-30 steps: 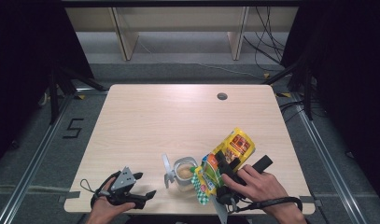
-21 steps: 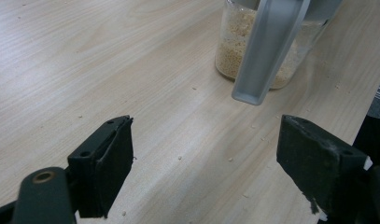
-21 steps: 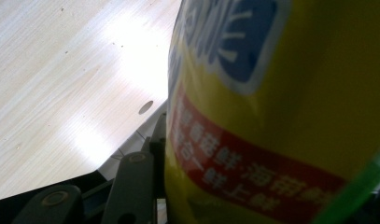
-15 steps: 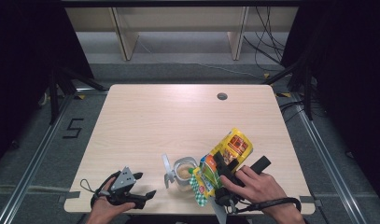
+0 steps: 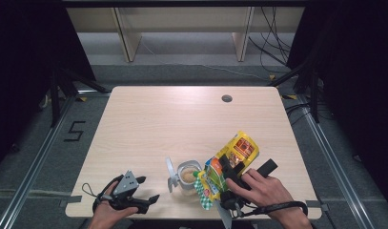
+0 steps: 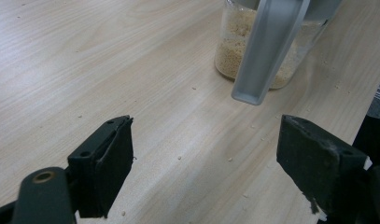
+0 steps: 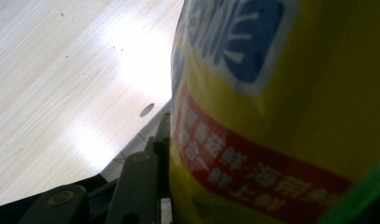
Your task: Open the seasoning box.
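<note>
Two grippers work at the near edge of a wooden table (image 5: pixel 148 124). High view: the left gripper (image 5: pixel 146 201), held in the left hand (image 5: pixel 108 210), lies low near the front left corner, well apart from the other things. The right gripper (image 5: pixel 226 164), held in the right hand (image 5: pixel 260 188), clamps a yellow snack bag (image 5: pixel 232 160) that is tilted, its lower end over a glass jar (image 5: pixel 188 175) of pale crumbs. A grey scoop (image 5: pixel 170 172) leans at the jar's left side.

Left gripper view: the two black jaws stand wide apart with nothing between them, just above the table. The jar (image 6: pixel 253 42) stands ahead, and the grey scoop (image 6: pixel 267 51) hangs down in front of it; loose crumbs (image 6: pixel 211 154) lie scattered on the wood.

Right gripper view: the yellow bag (image 7: pixel 281 121), printed with a red band and a blue patch, sits pressed against one jaw at close range; the table (image 7: pixel 61 93) lies behind it at the left.
</note>
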A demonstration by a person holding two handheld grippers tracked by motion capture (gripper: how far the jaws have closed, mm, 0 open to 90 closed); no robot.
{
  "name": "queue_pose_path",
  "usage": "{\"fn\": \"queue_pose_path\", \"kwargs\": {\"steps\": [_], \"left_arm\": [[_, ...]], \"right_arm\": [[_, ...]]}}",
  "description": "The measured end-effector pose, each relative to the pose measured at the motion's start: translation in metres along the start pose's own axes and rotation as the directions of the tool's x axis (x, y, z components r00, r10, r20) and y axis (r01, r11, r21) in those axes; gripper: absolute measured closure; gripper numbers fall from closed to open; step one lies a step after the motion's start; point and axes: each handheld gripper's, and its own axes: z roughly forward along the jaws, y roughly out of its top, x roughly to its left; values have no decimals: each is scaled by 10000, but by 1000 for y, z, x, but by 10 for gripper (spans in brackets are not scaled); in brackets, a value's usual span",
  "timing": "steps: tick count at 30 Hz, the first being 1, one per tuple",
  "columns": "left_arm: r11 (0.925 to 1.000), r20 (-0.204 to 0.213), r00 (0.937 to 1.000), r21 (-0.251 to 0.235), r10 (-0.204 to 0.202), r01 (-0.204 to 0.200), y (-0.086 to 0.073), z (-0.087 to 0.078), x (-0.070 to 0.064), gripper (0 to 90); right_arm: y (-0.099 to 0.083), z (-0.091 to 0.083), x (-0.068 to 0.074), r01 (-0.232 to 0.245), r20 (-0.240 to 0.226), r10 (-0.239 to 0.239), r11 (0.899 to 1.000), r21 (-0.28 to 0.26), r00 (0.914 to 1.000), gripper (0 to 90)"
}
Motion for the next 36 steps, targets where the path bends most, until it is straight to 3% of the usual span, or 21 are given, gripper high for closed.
{"fn": "queue_pose_path", "kwargs": {"steps": [1,3,6,7,11,15,17,22,23,29,30,31,32,33,35,36], "left_arm": [[9998,1,9998,-43,-175,175,-1,0,-1,182],[9998,-2,9998,-52,206,-206,0,0,1,182],[9999,0,9999,-21,-162,162,0,0,-1,182],[9999,-7,9999,-36,-151,151,-1,0,-1,182],[9999,-19,9999,9,-138,138,0,0,-1,182],[9999,-15,9999,17,-156,156,0,0,-1,182],[9999,-8,9999,-35,-162,162,0,0,-1,182],[9998,-5,9999,-52,-168,168,-1,0,-1,182],[9998,28,9998,-65,-171,171,-1,0,-1,182],[9998,31,9998,-66,-201,201,-1,0,-1,182],[9998,27,9998,-72,-207,207,-1,0,-1,182],[9998,27,9998,-72,-207,207,-1,0,-1,182],[9998,-12,9998,-57,-197,197,-1,0,0,182],[9998,-9,9998,-63,-200,200,-1,0,-1,182],[9998,1,9998,-69,-211,211,-1,0,-1,182],[9998,-7,9998,-65,-209,209,-1,0,-1,182]], "right_arm": [[0,1,0,134,-60,-135,9999,-86,9999,638],[0,0,1,-53,23,53,10000,-32,10000,637],[-1,1,0,202,-83,-203,9997,-117,9998,638],[-2,0,3,-211,-61,211,9998,2,9998,638],[-3,0,5,-573,-54,573,9984,12,9983,638],[-4,0,5,-543,-8,543,9985,-37,9985,638],[-5,0,4,-282,-139,283,9996,47,9995,638],[-5,1,5,-459,-152,458,9989,-37,9988,639],[-5,2,7,-928,-89,927,9956,-151,9957,639],[-7,4,11,-1392,-126,1387,9890,-495,9903,640],[-7,4,14,-1713,-166,1706,9838,-526,9852,640],[-7,4,14,-1713,-166,1706,9838,-526,9852,640],[-8,4,19,-2575,-467,2553,9649,-516,9657,641],[-9,5,20,-2601,-460,2576,9637,-607,9652,641],[-11,6,24,-3082,-472,3055,9486,-721,9510,643],[-12,7,27,-3422,-537,3388,9366,-760,9393,644]]}}
